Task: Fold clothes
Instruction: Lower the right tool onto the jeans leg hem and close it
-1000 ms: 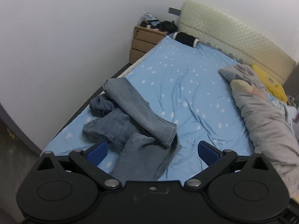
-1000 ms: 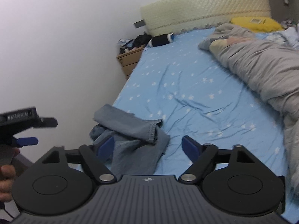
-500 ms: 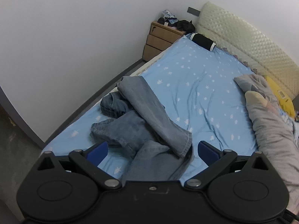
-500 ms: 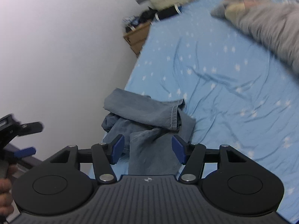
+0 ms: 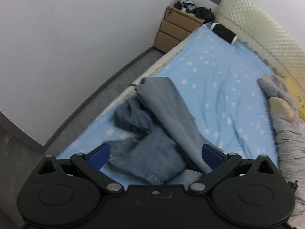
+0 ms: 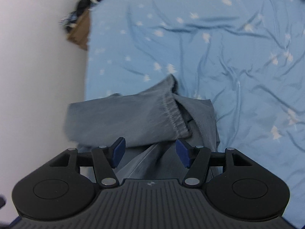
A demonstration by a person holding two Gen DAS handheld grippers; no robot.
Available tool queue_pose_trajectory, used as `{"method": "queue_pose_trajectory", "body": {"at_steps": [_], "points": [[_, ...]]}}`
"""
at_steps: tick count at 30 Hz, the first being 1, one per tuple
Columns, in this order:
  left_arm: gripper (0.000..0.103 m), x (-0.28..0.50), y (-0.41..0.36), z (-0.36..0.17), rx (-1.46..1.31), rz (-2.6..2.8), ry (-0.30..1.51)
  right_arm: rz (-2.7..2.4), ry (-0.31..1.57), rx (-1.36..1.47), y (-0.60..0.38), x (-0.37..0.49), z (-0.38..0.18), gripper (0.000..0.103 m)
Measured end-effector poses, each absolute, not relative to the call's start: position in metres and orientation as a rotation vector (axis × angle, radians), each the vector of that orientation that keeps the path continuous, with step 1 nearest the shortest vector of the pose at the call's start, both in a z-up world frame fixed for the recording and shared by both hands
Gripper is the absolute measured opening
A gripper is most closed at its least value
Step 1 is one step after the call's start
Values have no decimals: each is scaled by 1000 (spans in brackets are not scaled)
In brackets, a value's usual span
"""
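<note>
A crumpled pair of blue jeans [image 5: 158, 133] lies in a heap at the near left corner of the bed [image 5: 219, 87], close to the mattress edge. One pant leg lies diagonally over the rest of the pile, its hem [image 6: 171, 112] pointing toward the middle of the bed. The lower part of the heap is hidden behind both tool bodies, and motion blur softens the fabric, so the waistband is hard to make out.

The left claw [image 5: 155, 154] hangs over the jeans with its blue fingers spread wide, gripping nothing. The right claw [image 6: 150, 153] is also released, its fingers set narrower and straddling a fold of denim, possibly just touching it.

The bed has a light blue sheet [image 6: 219, 47] with white stars, wrinkled. A grey duvet [image 5: 286, 129] is bunched along the right edge, partly cut off. At the far end are a cream padded headboard [image 5: 263, 26], a black roll [image 5: 224, 31] and a wooden nightstand [image 5: 175, 28] with blurred clutter on top.
</note>
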State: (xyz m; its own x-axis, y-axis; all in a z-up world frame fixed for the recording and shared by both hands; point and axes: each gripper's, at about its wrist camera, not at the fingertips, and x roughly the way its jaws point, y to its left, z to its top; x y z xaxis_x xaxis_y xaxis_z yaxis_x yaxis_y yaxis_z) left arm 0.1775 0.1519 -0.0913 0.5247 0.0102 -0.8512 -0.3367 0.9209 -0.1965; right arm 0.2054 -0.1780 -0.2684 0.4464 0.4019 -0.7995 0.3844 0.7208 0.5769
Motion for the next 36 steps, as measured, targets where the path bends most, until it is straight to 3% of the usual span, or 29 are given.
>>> {"method": "queue_pose_trajectory", "body": {"at_steps": [2, 5, 13, 19, 22, 24, 30, 36], "points": [[102, 184, 163, -97, -374, 220, 1013, -29, 1166, 802, -174, 217, -285, 67], [102, 190, 176, -105, -395, 232, 1030, -86, 1178, 763, -170, 234, -306, 80], [102, 198, 197, -117, -428, 247, 1070, -54, 1151, 853, -173, 258, -340, 80], [102, 207, 205, -121, -470, 242, 1079, 137, 1011, 1034, -168, 261, -330, 57], [102, 213, 204, -122, -486, 227, 1084, 184, 1059, 1058, -160, 265, -331, 42], [102, 216, 201, -121, -487, 216, 1084, 97, 1134, 1017, -156, 266, -331, 15], [102, 224, 192, -110, -492, 178, 1055, 33, 1098, 944, -156, 262, -290, 8], [102, 229, 176, -108, -495, 131, 1034, 26, 853, 1032, -204, 237, -211, 7]]}}
